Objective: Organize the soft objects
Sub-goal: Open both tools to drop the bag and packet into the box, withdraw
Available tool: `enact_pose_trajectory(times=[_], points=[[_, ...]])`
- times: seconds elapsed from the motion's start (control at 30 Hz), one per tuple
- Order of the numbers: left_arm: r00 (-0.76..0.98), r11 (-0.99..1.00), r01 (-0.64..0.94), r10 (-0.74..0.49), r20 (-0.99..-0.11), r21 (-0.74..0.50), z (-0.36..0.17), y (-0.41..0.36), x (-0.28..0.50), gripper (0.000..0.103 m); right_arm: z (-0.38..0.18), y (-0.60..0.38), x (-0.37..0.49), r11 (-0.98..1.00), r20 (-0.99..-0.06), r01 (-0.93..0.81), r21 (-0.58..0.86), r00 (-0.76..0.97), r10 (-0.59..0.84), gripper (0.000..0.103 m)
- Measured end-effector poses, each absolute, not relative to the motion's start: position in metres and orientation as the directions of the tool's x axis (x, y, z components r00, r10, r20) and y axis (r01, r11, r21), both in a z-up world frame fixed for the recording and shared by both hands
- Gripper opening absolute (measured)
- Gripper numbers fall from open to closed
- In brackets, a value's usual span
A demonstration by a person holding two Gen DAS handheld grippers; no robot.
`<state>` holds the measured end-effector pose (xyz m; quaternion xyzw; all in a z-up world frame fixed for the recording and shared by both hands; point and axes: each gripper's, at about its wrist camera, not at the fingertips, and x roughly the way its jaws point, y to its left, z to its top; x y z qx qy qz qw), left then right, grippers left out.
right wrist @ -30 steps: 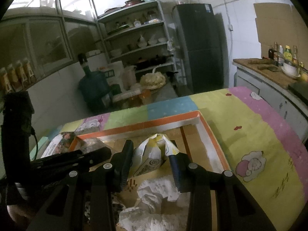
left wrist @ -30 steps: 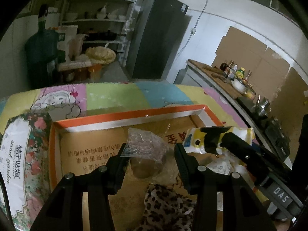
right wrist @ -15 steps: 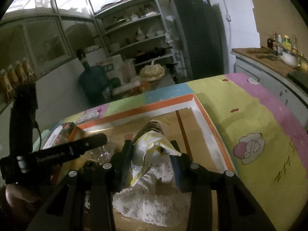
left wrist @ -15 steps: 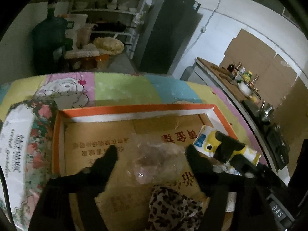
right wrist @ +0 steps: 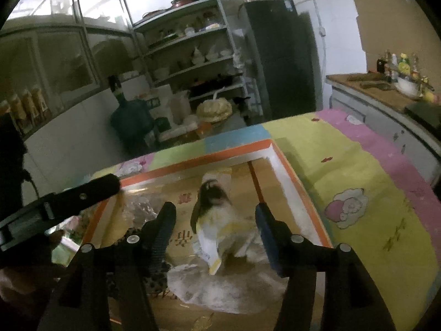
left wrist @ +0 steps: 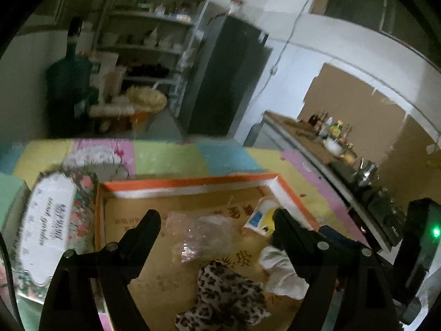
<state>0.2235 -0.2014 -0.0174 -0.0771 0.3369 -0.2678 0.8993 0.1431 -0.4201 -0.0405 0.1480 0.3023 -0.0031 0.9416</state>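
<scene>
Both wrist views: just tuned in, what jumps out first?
The orange-rimmed cardboard box on the patchwork cloth, holding soft things. The yellow-and-white pouch lies between the right gripper's just-opened jaws, on white cloth. The clear plastic bag sits free before the open left gripper, beside leopard-print fabric.

Floral pack [left wrist: 46, 234] left of the cardboard box [left wrist: 190, 186] reads "garden" in script under blurred Chinese characters; red Chinese print on the box floor and white lettering on the black device [left wrist: 392, 227] unreadable.
</scene>
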Motion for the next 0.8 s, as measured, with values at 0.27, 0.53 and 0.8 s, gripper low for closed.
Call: enact_pose_trajectory(times=[0.27,0.53,0.8], points=[[0.717,0.856,0.461,-0.514,-0.471,-0.232,0.014,-0.185,0.184,0.085,-0.017,-0.404,0.117,0.967,-0.496,0.094,0.238,0.867,0.038,0.067],[0.786,0.883,0.44,-0.466,-0.406,-0.163,0.029,-0.159,0.151,0.085,0.003,-0.38,0.093,0.972,-0.434,0.065,0.227,0.9,0.041,0.067],[0.846,0.922,0.375,-0.383,-0.372,-0.098,0.034,-0.124,0.121,0.084,0.014,-0.341,0.068,0.969,-0.389,0.011,0.248,0.917,0.089,0.067]])
